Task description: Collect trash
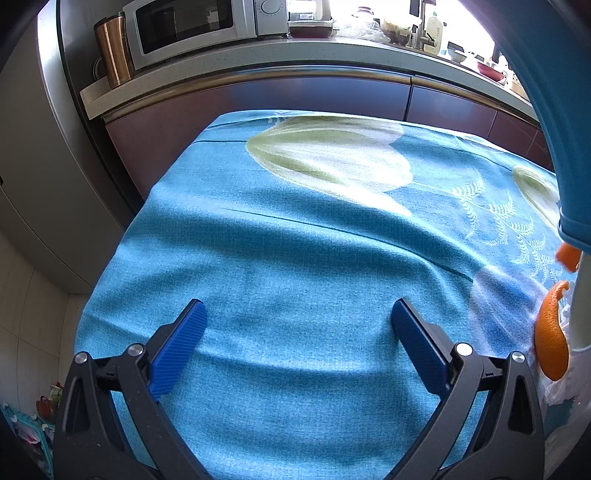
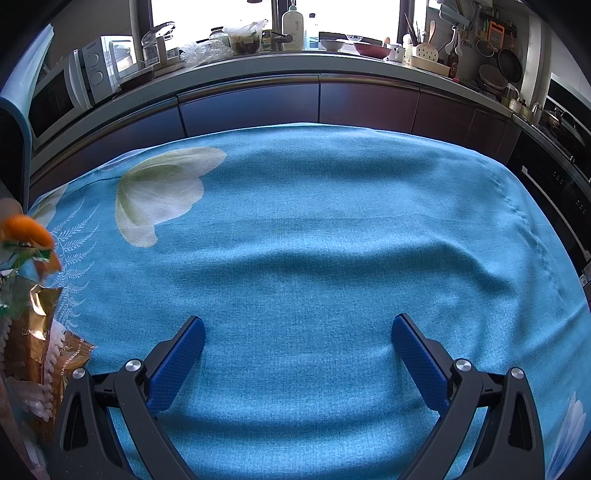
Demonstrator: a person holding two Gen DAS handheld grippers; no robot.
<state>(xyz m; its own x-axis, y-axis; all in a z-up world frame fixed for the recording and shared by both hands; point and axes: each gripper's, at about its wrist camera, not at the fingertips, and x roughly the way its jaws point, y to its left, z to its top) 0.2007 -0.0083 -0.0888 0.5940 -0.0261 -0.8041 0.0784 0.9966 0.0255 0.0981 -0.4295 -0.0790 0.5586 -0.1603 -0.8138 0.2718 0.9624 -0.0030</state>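
Observation:
My left gripper (image 1: 297,314) stands open over the blue flowered tablecloth (image 1: 295,229), nothing between its fingers. At that view's right edge lie a curl of orange peel (image 1: 550,332) and a crumpled white wrapper (image 1: 561,387), beside a blue bin (image 1: 554,110) that rises along the edge. My right gripper (image 2: 297,328) is also open and empty above the cloth (image 2: 314,229). At its far left sits a heap of trash: orange peel (image 2: 27,230), a green wrapper (image 2: 22,258) and gold-brown snack packets (image 2: 44,332). The blue bin's rim (image 2: 26,92) shows above the heap.
A kitchen counter (image 2: 295,61) runs behind the table, with a microwave (image 1: 192,26), a copper tumbler (image 1: 112,51), bottles, bowls and utensils. Dark cabinet fronts (image 2: 251,107) stand below it. An oven (image 2: 557,184) is at the right, a grey fridge (image 1: 33,166) at the left.

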